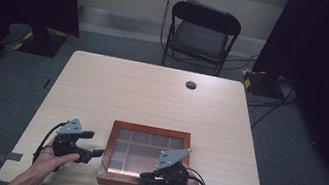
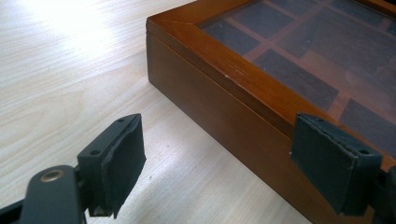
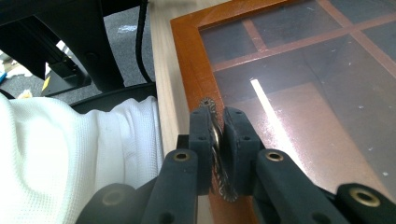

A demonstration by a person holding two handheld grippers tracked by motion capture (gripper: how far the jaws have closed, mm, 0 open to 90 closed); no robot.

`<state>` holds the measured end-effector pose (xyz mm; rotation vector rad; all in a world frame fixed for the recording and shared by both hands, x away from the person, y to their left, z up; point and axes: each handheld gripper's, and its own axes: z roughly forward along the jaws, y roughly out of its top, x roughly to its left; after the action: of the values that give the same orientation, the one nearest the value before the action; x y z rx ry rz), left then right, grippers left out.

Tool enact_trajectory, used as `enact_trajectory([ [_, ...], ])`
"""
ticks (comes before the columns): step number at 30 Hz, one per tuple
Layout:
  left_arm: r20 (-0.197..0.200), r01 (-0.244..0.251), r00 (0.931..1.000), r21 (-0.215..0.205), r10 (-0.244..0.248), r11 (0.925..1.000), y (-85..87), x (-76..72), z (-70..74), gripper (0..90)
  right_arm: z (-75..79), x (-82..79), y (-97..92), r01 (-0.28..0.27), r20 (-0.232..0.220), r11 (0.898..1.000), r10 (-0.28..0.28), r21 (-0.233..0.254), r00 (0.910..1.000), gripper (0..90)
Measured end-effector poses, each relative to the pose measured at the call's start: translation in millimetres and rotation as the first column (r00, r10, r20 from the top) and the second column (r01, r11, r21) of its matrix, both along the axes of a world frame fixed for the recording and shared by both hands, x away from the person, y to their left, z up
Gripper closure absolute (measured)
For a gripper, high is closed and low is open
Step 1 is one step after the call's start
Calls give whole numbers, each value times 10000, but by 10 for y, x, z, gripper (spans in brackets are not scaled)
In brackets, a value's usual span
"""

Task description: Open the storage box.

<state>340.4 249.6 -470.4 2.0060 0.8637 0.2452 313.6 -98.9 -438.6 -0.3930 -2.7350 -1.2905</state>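
Observation:
A flat wooden box (image 1: 152, 129) with a glass lid over several compartments lies at the table's near edge. My right gripper (image 1: 144, 175) is at the box's front rim. In the right gripper view it (image 3: 217, 135) is shut on a small toothed metal clasp (image 3: 207, 103) fixed to the wooden frame (image 3: 191, 60). My left gripper (image 1: 95, 144) is open just left of the box. In the left gripper view its jaws (image 2: 224, 163) stand wide apart, one over the bare table and one against the box's side wall (image 2: 224, 107), with nothing held.
The light wooden table (image 1: 152, 95) has a round cable hole (image 1: 191, 85) at the back. A black folding chair (image 1: 203, 30) stands beyond it. White fabric (image 3: 56, 158) lies close beside the right gripper, at the table's near edge.

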Motion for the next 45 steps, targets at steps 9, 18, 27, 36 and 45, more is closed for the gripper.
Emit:
enact_trajectory([
  [9, -117, 92, 9999, -337, -96, 9994, 26, 1, 12, 171, 58, 18, 18, -147, -37, 9998, 147, -112, 9999, 831],
  [18, -232, 56, 9997, -447, -66, 9990, 57, 2, 18, 172, 200, 64, -1, -212, -167, 9997, 214, 121, 9996, 831],
  [27, -442, 841, 9953, -361, -857, 9958, 11, -26, 10, 173, 387, 141, 10, -344, -269, 9994, 346, 59, 9990, 831],
  [36, -56, 1163, 9931, -633, -1168, 9912, -42, -42, 52, 181, 474, 167, 10, -361, -185, 9993, 362, 85, 9992, 829],
  [45, 373, 1177, 9927, -865, -1149, 9893, -58, -47, 95, 202, 472, 106, -49, 77, 63, 9997, -78, 215, 9999, 612],
])
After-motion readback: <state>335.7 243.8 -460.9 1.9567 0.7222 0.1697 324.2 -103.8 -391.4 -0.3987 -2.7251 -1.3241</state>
